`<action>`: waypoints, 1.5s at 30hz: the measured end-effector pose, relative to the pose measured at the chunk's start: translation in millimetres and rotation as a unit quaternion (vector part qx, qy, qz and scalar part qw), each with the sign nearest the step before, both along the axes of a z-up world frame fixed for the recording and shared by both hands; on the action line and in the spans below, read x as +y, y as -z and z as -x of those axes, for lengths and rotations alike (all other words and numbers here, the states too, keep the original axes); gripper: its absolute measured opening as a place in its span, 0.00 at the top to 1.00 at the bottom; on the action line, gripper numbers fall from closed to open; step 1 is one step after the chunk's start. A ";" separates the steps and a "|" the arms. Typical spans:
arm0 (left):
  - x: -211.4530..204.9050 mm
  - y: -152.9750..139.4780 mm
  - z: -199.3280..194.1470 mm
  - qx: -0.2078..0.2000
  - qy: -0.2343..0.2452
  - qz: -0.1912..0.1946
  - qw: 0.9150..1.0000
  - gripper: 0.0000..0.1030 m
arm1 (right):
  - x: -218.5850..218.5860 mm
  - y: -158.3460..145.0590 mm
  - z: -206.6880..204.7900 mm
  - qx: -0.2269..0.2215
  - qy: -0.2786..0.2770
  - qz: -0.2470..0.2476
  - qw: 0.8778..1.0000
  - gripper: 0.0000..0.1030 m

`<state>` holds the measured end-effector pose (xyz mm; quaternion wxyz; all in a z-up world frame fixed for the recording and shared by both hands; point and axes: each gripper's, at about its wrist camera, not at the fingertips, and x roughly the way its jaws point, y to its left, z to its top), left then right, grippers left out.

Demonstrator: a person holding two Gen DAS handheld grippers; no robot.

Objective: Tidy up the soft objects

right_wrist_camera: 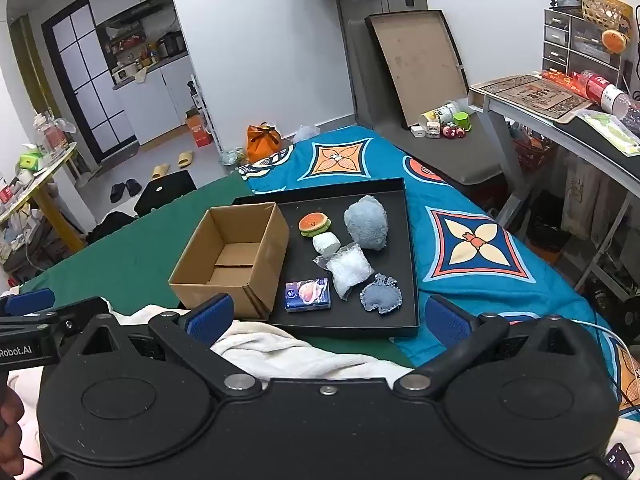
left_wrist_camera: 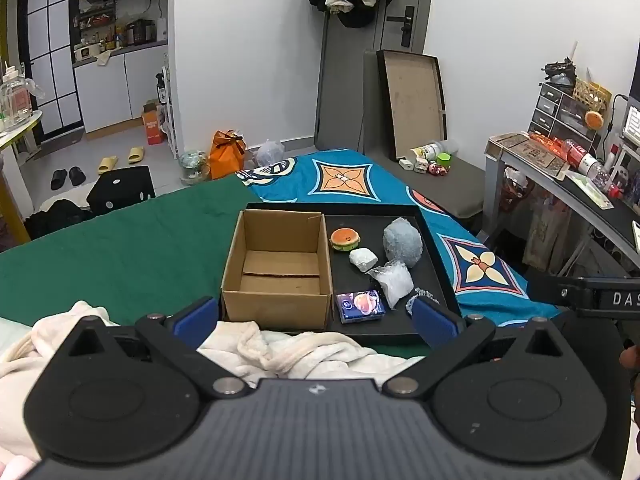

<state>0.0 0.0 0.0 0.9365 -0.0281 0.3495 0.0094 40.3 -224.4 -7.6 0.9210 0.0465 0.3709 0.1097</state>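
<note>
Both grippers hang side by side over a cream blanket (right_wrist_camera: 280, 350) at the near edge of the bed, each tilted down toward the black tray (right_wrist_camera: 408, 240) ahead. The left gripper (left_wrist_camera: 316, 316) has its blue pads spread as wide as they go, with nothing between them; its tips sit just short of the tray's near rim. The right gripper (right_wrist_camera: 328, 320) is spread the same way and empty, also short of the near rim. In the right view the left tool shows at the left edge, with part of a hand (right_wrist_camera: 10, 432) below it.

A cardboard box (right_wrist_camera: 232, 256) stands open and empty in the tray's left part. The soft things lie to the right of the box, all on the tray floor:
- a burger toy (right_wrist_camera: 315, 223) at the far side, nearest the box
- a white block (right_wrist_camera: 326, 243) just in front of the burger
- a blue-grey plush (right_wrist_camera: 366, 222) toward the tray's right wall
- a clear bag (right_wrist_camera: 348, 270) of white filling, touching the plush's near edge
- a tissue pack (right_wrist_camera: 308, 295) at the near side, beside the box
- a blue frilly pad (right_wrist_camera: 381, 294) at the near right
</note>
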 end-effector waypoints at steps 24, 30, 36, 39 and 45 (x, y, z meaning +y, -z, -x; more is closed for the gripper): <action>-6.0 9.6 -3.5 0.004 0.004 0.006 1.000 0.00 | -12.3 8.8 -4.9 0.003 0.018 0.004 1.000 0.00; -4.9 12.9 -4.0 0.006 0.002 0.005 1.000 0.00 | -12.4 10.8 -4.1 0.007 0.015 0.004 1.000 0.00; -2.1 14.3 -2.0 0.006 -0.001 0.006 1.000 0.00 | -9.1 8.6 -1.4 0.002 0.009 0.010 1.000 0.00; -0.3 14.5 -0.1 0.007 -0.002 0.006 1.000 0.00 | -8.2 8.5 0.2 0.002 0.006 0.010 1.000 0.00; 0.8 12.1 2.2 0.002 -0.002 0.006 1.000 0.00 | -7.0 6.0 1.0 -0.001 0.006 0.012 1.000 0.00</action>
